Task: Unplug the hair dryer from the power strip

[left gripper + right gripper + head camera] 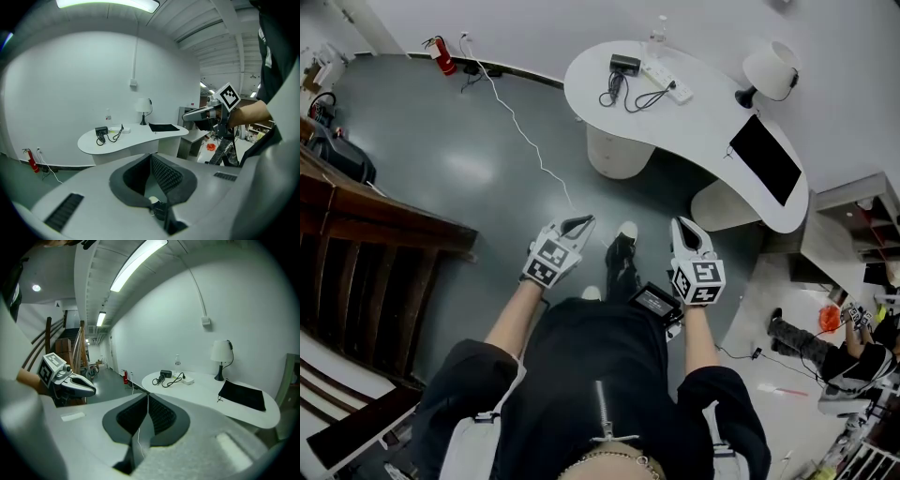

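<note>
The left gripper is shut tight, its two jaws pressed together with nothing between them, and it touches nothing. The right gripper is shut tight too, empty and up in the air. Both are held out in front, side by side but apart, and they point a bit down over the floor, which is grey and shiny. A shoe shows between them. The hair dryer is well away from both grippers, up at 12 o'clock in the head view. It is small and black and lies on a white curvy table. Its black cord lies in loops on the table and runs to the white power strip, which is just beside the dryer at its 4 o'clock. A black plug sits on the strip. A clear bottle stands at 12 o'clock from the strip, near the white wall. A white lamp is at the strip's 3 o'clock and a flat black mat at its 4 o'clock. At 10 o'clock from the grippers a red fire extinguisher stands by the wall, and a thin white wire runs from there over the floor. A dark wood rail is at 9 o'clock, and another person is low on the floor at 4 o'clock
</note>
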